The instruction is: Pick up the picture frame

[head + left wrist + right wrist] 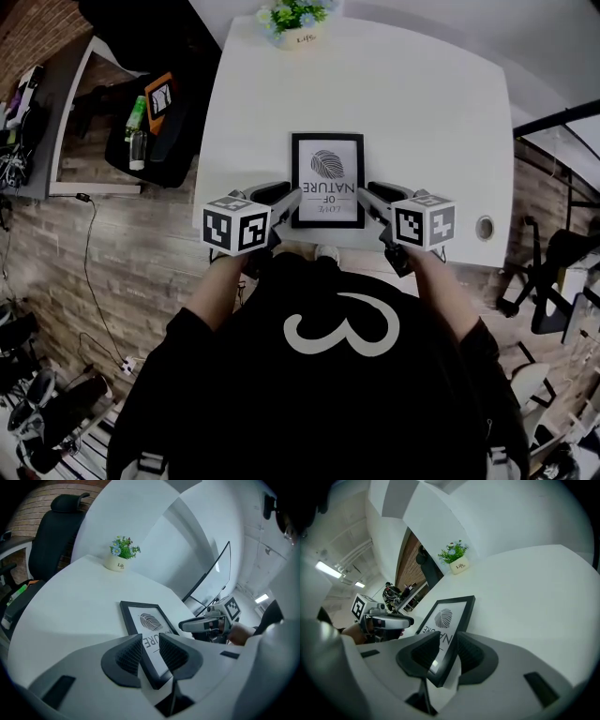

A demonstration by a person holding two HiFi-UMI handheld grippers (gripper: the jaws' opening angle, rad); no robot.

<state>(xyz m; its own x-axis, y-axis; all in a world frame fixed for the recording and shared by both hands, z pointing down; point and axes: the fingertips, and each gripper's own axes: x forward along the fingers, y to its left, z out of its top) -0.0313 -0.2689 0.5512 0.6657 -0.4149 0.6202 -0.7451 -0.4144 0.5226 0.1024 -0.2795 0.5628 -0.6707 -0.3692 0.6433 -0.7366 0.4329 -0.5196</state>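
Picture frame [327,178] flat on table [422,103], near my edge. My left gripper [286,202] and right gripper [370,199] each clamp a near corner. Probably stiff, light, fragile front; grip rim, lift level.

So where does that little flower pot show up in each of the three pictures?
Head view: the flower pot sits at the top edge, in the middle, at the far side of the table.
Left gripper view: upper left of centre.
Right gripper view: upper middle.
Shared landmark: the picture frame, nearer the camera than the pot in every view.
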